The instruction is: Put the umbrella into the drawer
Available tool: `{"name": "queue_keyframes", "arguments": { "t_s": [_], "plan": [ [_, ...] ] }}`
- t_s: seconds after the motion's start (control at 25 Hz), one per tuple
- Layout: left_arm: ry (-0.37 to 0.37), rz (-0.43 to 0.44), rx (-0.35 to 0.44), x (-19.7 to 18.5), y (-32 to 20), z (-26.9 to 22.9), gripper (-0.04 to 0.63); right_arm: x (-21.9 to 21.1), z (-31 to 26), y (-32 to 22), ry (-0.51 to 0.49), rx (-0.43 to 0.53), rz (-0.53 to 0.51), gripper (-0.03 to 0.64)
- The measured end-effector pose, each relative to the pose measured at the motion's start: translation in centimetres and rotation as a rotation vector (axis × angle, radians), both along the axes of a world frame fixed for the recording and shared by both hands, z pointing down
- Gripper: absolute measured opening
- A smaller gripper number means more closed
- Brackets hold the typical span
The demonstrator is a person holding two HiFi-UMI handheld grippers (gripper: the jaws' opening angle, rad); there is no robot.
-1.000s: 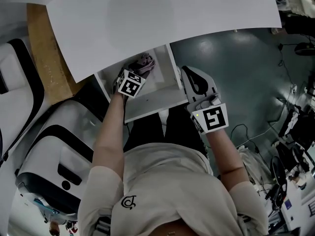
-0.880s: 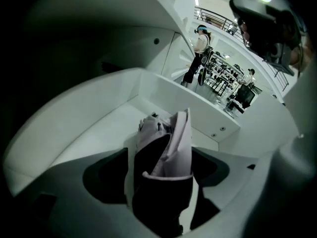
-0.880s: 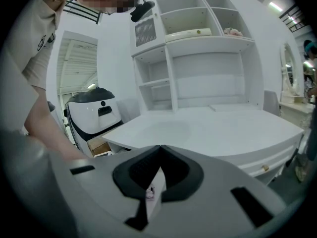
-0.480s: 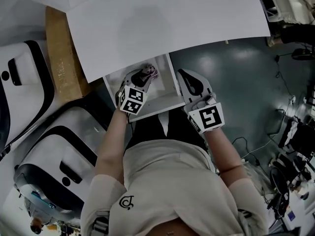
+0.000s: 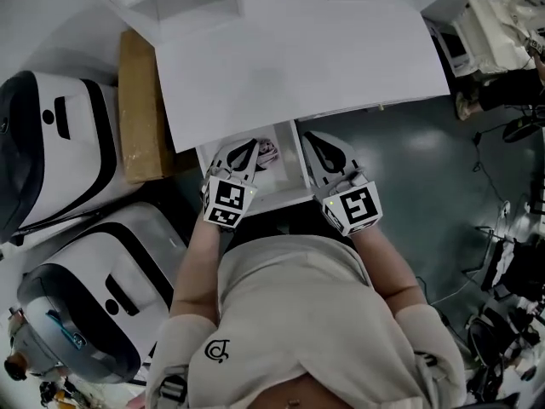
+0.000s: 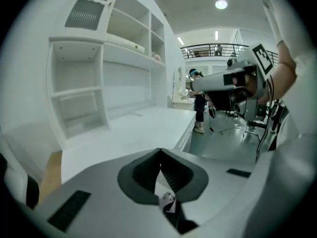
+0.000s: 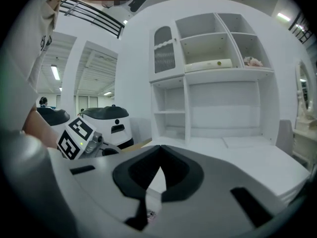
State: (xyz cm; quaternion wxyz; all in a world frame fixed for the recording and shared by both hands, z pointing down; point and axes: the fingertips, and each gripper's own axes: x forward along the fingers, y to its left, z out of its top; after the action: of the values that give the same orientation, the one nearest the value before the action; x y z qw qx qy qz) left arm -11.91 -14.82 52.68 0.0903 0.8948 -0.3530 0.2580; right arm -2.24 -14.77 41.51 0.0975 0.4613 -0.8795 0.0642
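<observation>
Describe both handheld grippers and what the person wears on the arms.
The left gripper and right gripper are pale grey tapered shells with black ribbed pads inside. Each carries a white cube printed with black square markers; a small green light glows beside the right one's. No cables show. The person wears a cream short-sleeved shirt, its sleeves leaving the forearms bare.

— Type of premises?
— Large indoor test hall; robotics lab by appearance.
— Grounds?
— White desk (image 5: 298,49) with open shelf unit (image 7: 218,58), set on painted floor (image 5: 400,143). White-and-black machines (image 5: 94,288) parked off the desk's left edge. Cabled equipment (image 5: 511,271) along the right. Railed gallery (image 6: 218,47) overhead, recessed ceiling lights (image 6: 221,4).
</observation>
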Motion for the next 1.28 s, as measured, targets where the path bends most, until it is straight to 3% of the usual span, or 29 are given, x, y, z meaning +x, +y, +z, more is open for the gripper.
{"name": "queue_keyframes", "arguments": {
  "t_s": [0.32, 0.6, 0.8, 1.28],
  "plan": [
    [0.126, -0.136, 0.242, -2.0, -2.1, -12.9, 0.012, -0.1, -5.9, -2.4, -0.045, 0.109, -0.04, 0.006],
    [0.214, -0.274, 0.355, -5.2, -2.0, -19.4, 0.012, -0.2, -9.4, -3.2, -0.039, 0.187, -0.1, 0.006],
    [0.23, -0.352, 0.385, -6.9, -1.0, -21.2, 0.012, -0.8, -11.0, -2.5, -0.042, 0.231, -0.134, 0.006],
    [0.199, -0.332, 0.402, -6.3, -0.9, -23.0, 0.012, -0.6, -11.6, -2.2, -0.082, 0.233, -0.144, 0.005]
  ]
}}
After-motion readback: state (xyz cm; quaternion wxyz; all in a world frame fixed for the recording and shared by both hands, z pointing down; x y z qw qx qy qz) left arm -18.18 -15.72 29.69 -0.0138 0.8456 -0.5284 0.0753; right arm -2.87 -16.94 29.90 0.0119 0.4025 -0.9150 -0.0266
